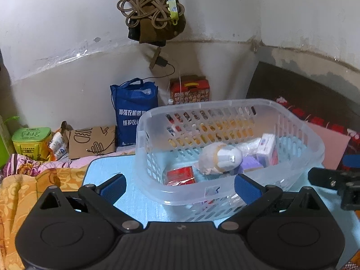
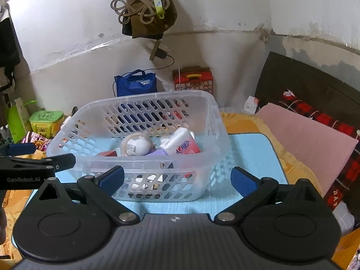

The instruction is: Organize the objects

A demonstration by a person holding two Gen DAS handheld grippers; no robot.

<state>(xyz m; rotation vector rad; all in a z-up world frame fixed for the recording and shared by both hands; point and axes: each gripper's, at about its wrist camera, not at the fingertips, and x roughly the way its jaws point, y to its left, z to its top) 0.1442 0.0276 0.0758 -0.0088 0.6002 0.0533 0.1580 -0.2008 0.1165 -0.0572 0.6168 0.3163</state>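
Blue mat (image 2: 252,157) beneath basket (image 2: 144,164)

basket (image 2: 139,162) top open, mat (image 2: 252,157) bare rightward

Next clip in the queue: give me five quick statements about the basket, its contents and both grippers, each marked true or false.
1. The clear plastic basket sits on a light blue mat. True.
2. The basket is empty. False: it holds a tissue pack, a white round object, a red packet and more.
3. The left hand-held gripper is open. True.
4. The right hand-held gripper is clamped on the basket rim. False: it is open, holding nothing.
5. A blue bag stands by the wall behind the basket. True.
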